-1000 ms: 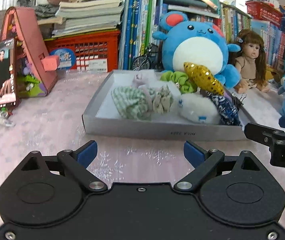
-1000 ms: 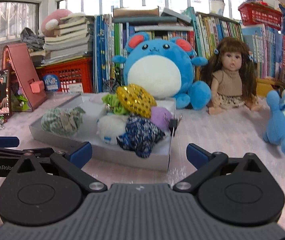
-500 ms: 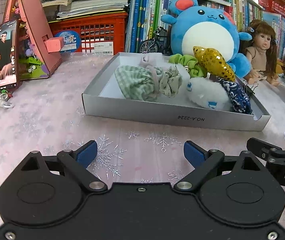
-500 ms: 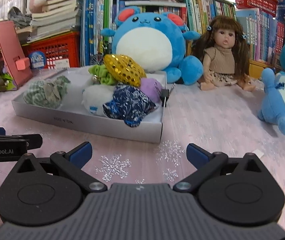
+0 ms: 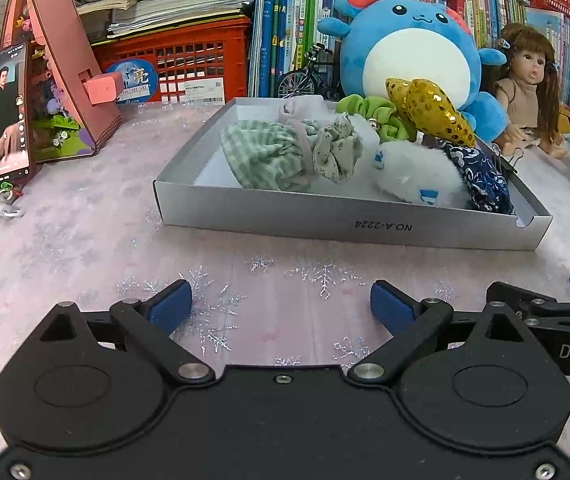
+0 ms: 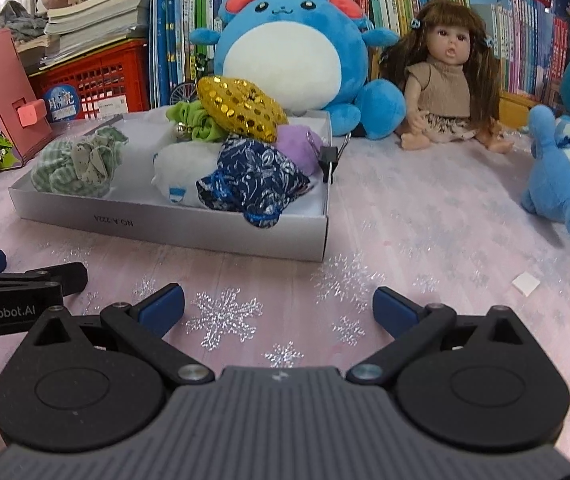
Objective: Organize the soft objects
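Note:
A grey cardboard tray sits on the pink cloth and holds several soft things: a green checked scrunchie, a lime scrunchie, a gold sequin pouch, a white plush, a navy patterned pouch and a purple ball. My left gripper is open and empty, low over the cloth in front of the tray. My right gripper is open and empty, in front of the tray's right corner.
A big blue plush, a doll and a blue plush sit behind and right. A black binder clip is on the tray's right wall. A pink stand with a phone is at left. Books and a red crate line the back.
Both grippers have dropped lower and tilted down toward the cloth, staying open. The tray and its contents have not moved.

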The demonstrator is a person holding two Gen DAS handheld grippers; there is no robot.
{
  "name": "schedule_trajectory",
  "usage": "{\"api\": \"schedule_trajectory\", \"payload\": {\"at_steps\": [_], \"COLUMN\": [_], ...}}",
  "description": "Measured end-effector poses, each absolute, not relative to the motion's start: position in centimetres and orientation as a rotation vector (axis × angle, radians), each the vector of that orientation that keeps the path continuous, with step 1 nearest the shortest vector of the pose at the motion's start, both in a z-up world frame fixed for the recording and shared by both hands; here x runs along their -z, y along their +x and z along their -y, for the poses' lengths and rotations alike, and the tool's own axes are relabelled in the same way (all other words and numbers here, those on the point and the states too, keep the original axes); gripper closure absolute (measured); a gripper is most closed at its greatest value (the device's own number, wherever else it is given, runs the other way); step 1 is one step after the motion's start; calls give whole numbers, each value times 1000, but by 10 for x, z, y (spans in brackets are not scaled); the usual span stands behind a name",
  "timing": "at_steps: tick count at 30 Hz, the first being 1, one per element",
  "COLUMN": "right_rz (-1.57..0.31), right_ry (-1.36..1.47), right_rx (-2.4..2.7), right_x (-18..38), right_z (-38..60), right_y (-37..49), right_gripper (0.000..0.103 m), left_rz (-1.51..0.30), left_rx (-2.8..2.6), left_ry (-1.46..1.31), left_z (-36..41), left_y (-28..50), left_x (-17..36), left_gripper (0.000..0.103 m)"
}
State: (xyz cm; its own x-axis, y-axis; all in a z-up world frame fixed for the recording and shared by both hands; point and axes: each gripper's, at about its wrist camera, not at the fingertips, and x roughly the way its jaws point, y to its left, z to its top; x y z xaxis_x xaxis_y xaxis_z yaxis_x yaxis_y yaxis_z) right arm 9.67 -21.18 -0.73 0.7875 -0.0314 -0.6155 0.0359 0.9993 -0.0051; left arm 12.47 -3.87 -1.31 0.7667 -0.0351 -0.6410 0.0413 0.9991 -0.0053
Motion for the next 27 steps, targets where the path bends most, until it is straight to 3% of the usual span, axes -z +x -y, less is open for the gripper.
{"api": "schedule_trajectory", "payload": {"at_steps": [9, 27], "right_rz": [-686, -691], "right_ry": [1, -9], "right_rx": [39, 42], "right_x": [10, 11], "right_z": [209, 208], "right_y": [98, 99], "right_gripper": [0, 0], "left_rz": [-702, -705], "left_rx": [39, 37], "left_ry": [2, 4], "left_z": [38, 38], "left_y": [124, 124], "left_x": [14, 16], "left_gripper": [1, 0]}}
